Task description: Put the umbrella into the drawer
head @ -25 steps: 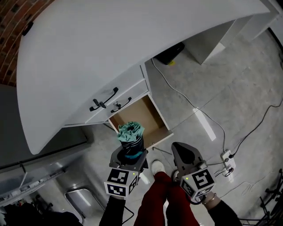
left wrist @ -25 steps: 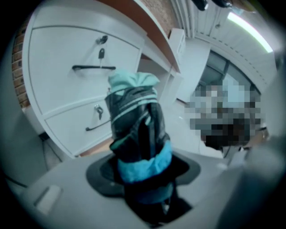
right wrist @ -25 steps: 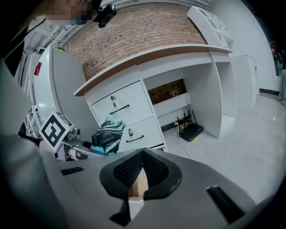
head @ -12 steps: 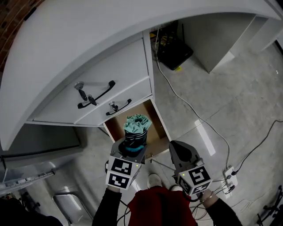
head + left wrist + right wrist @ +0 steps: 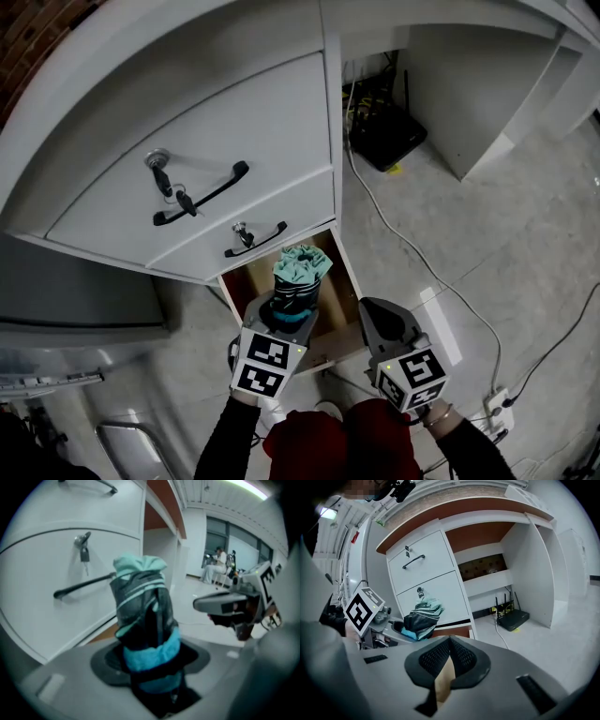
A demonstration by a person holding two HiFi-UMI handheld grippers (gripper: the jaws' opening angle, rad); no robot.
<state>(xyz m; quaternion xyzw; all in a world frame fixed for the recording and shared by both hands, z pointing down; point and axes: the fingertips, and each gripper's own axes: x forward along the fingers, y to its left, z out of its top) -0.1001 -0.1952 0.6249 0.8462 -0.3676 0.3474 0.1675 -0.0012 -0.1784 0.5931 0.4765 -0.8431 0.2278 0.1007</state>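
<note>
My left tongs point(image 5: 289, 317) are clamped round the lower half of the folded umbrella point(image 5: 302, 272), with its teal top pointing to 12 o'clock. It's hanging right over the open bottom drawer point(image 5: 246, 292). I can't tell whether anything touches the wood.

Edges to mind:
- The closed drawer front point(image 5: 281, 211) with its black handle point(image 5: 255, 241) sits just at 12 o'clock of the umbrella's top.
- The open drawer's side wall runs close at 3 o'clock.

My right tongs point(image 5: 373, 315) are pressed together with nothing in them, just beside the drawer's front corner, at 3 o'clock from the left ones.

Bare floor point(image 5: 469, 216) opens out toward 2 o'clock, with a white cable point(image 5: 412, 253) crossing it. There's a black router point(image 5: 389, 136) tucked under the desk at 1 o'clock.
</note>
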